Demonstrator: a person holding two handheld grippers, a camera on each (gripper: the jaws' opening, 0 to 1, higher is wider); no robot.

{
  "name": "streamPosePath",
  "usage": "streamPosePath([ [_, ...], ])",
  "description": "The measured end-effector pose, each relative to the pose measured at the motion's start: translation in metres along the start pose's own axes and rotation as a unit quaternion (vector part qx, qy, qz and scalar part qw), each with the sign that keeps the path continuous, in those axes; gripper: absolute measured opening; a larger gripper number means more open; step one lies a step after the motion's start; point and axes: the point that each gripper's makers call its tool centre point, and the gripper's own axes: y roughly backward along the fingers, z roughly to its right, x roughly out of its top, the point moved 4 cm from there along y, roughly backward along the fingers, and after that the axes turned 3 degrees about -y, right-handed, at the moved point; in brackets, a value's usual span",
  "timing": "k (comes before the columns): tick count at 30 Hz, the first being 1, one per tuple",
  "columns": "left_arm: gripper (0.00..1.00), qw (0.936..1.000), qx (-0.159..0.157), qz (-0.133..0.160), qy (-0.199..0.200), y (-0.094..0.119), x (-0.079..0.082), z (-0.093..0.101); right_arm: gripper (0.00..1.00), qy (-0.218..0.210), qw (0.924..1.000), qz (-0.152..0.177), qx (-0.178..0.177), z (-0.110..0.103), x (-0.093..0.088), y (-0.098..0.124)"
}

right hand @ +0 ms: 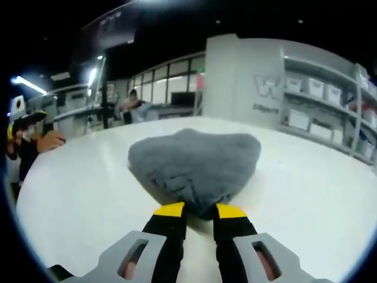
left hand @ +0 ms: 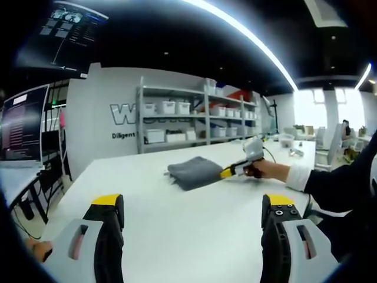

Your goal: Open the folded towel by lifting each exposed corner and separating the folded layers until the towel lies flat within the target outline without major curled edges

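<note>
My right gripper (right hand: 199, 211) has its jaws narrowed on the near corner of the folded grey towel (right hand: 194, 165), which lies bunched on the white table (right hand: 306, 188); my left gripper (left hand: 191, 215) hangs wide open, holding nothing. Risk, as I judge it: the pinch catches several layers, so lifting drags the whole bundle instead of peeling one fold. The left gripper view puts the towel (left hand: 194, 171) at one o'clock with the other gripper at its edge, while the right gripper view gives the pile's texture close up.
</note>
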Motion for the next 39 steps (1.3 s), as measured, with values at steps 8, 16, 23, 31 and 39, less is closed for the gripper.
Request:
streamPosePath([
  [8, 0.95, 1.0, 0.0, -0.001, 0.0, 0.0, -0.001, 0.0, 0.14, -0.002, 1.0, -0.002, 0.002, -0.001, 0.0, 0.0],
  [16, 0.95, 1.0, 0.0, -0.003, 0.001, -0.001, -0.003, 0.0, 0.14, 0.0, 1.0, -0.002, 0.004, -0.003, 0.0, 0.001],
  [23, 0.95, 1.0, 0.0, -0.006, 0.001, -0.001, -0.004, 0.0, 0.14, 0.001, 1.0, -0.002, 0.006, -0.007, 0.0, 0.003],
  [31, 0.95, 1.0, -0.001, -0.007, 0.0, -0.001, -0.004, 0.0, 0.13, 0.001, 0.9999, -0.003, 0.01, -0.009, 0.001, 0.003],
  [39, 0.95, 1.0, -0.001, -0.009, 0.0, -0.002, -0.004, 0.0, 0.13, 0.004, 0.9999, -0.006, 0.012, -0.012, 0.0, 0.004],
])
